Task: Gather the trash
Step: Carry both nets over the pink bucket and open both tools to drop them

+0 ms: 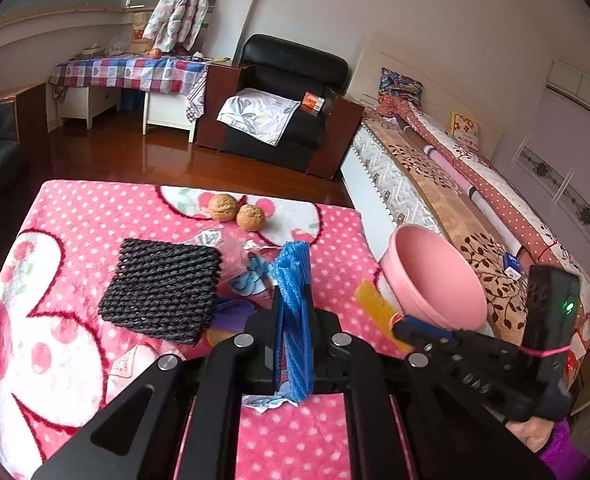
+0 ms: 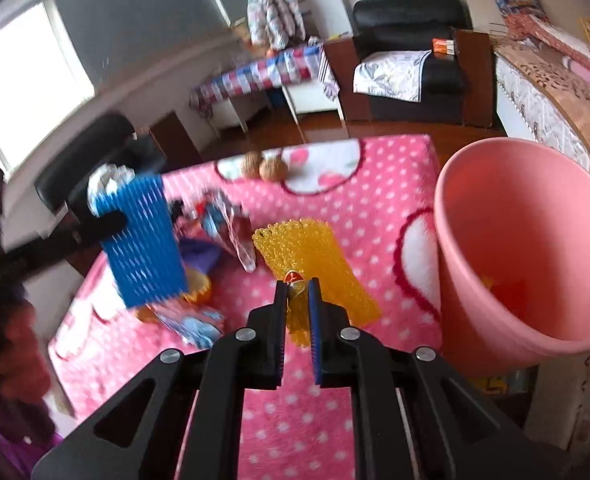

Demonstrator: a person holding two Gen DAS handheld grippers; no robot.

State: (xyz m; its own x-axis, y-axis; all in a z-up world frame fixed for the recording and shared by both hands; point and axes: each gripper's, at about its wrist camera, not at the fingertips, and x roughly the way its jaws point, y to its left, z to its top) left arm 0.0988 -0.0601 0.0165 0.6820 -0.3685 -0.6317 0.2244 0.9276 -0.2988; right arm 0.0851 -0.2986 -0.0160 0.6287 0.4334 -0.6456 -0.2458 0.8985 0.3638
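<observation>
My left gripper (image 1: 293,292) is shut on a blue foam net (image 1: 293,276), which stands upright between its pads; the right wrist view shows that blue net (image 2: 143,240) hanging at the left. My right gripper (image 2: 298,284) is shut on a yellow foam net (image 2: 307,252), with a small red and gold scrap at its tips. The yellow net (image 1: 375,308) is lifted beside a pink bucket (image 2: 515,240) that holds some orange and red bits. A black foam net (image 1: 161,290) and crumpled wrappers (image 1: 251,276) lie on the pink dotted blanket (image 1: 75,240).
Two walnuts (image 1: 235,212) sit near the blanket's far edge. The pink bucket (image 1: 435,276) stands at the table's right edge, next to a bed (image 1: 455,184). A black armchair (image 1: 287,100) and a checked table (image 1: 131,74) stand across the wooden floor. A person's hand (image 1: 535,434) holds the right gripper.
</observation>
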